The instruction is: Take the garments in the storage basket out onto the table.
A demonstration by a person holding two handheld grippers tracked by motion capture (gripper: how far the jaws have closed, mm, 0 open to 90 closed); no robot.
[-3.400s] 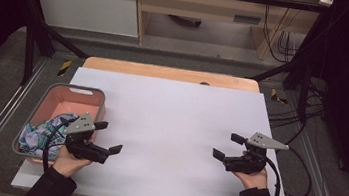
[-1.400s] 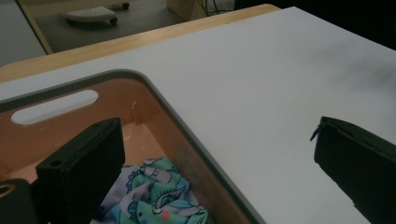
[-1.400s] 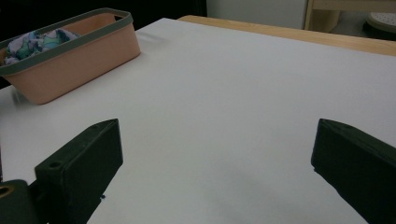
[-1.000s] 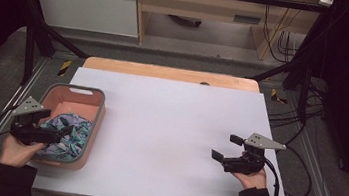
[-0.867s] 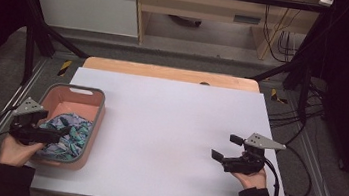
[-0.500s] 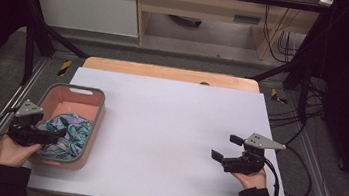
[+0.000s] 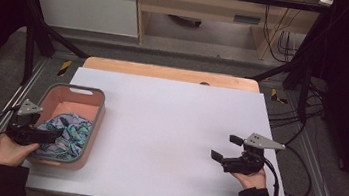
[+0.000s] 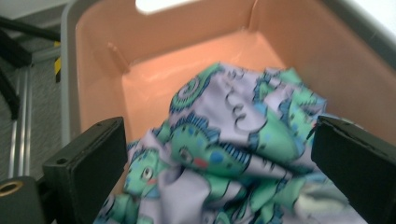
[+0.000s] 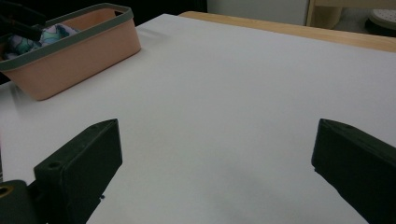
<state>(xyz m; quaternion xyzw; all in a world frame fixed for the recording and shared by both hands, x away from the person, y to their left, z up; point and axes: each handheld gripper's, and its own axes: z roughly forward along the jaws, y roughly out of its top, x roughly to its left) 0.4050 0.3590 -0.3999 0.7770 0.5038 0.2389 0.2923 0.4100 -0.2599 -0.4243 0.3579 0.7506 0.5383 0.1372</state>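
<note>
L gripper (image 7: 52, 135) jaws wide apart, R gripper (image 7: 224, 148) jaws spread, both hands low, well apart

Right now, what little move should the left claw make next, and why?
Probably dip a bit lower and then close. The left claw is wide open over the dinosaur-print cloth bunched in the pink basket, with a jaw at each side of the folds, not pinching any yet.

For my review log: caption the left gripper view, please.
Open left tool poised over patterned cloth crumpled in the pink bin.
</note>
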